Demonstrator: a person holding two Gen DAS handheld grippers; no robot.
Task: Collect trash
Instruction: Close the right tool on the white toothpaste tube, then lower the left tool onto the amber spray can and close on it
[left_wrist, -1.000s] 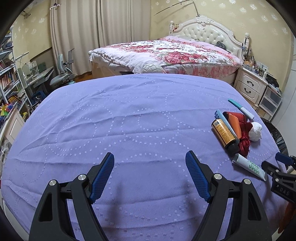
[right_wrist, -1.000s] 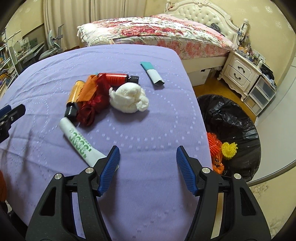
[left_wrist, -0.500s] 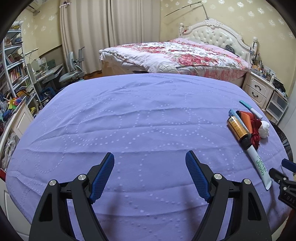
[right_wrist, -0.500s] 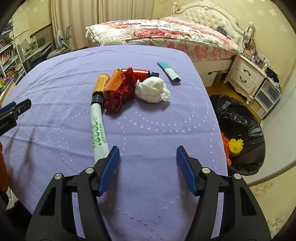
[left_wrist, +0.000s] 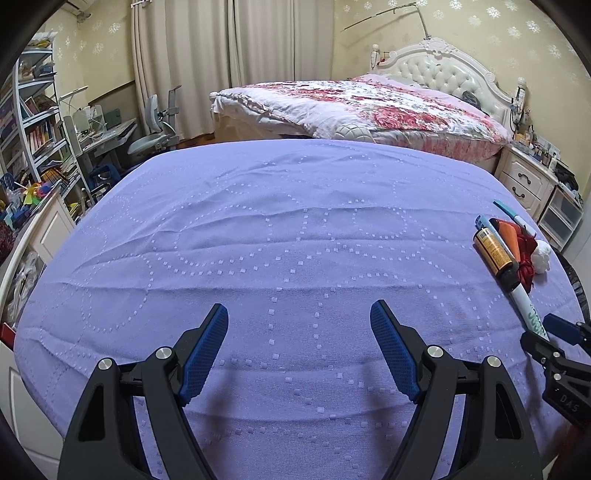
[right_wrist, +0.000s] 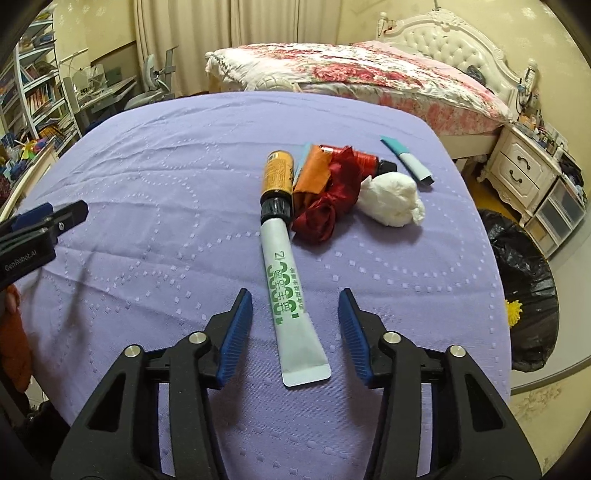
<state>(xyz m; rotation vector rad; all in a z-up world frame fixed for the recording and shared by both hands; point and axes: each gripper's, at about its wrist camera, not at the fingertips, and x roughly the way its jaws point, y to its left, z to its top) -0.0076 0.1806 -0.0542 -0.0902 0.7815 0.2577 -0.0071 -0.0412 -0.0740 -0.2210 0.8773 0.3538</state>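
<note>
1. Landmark: the white toothpaste tube (right_wrist: 291, 295) with green lettering lies flat on the purple tablecloth (right_wrist: 166, 155), crimped end toward the right gripper (right_wrist: 295, 317).
2. Right gripper: its jaws have just been closing and now straddle the tube's lower half. A gap shows on both sides, so the pads (right_wrist: 236, 328) do not yet press it; nothing is grasped.
3. Left gripper (left_wrist: 299, 350): jaws released and wide, nothing between them, hovering over bare cloth well to the left of the tube.
4. Remaining trash, beyond the tube's cap end: an orange-labelled bottle (right_wrist: 279, 173) touching the cap, crumpled red cloth (right_wrist: 328, 199), an orange wrapper (right_wrist: 312, 173), a white paper wad (right_wrist: 391, 199) and a teal-and-white tube (right_wrist: 406, 160).
5. Destination: the black-bagged bin (right_wrist: 524, 295) stands on the floor to the right of the tube.
6. Risks, judged:
   - A flat, soft tube may slip or fold if pinched near the crimp.
   - Pads reaching low may catch the cloth and drag it.
   - Lifting may nudge the bottle at the cap.
</note>
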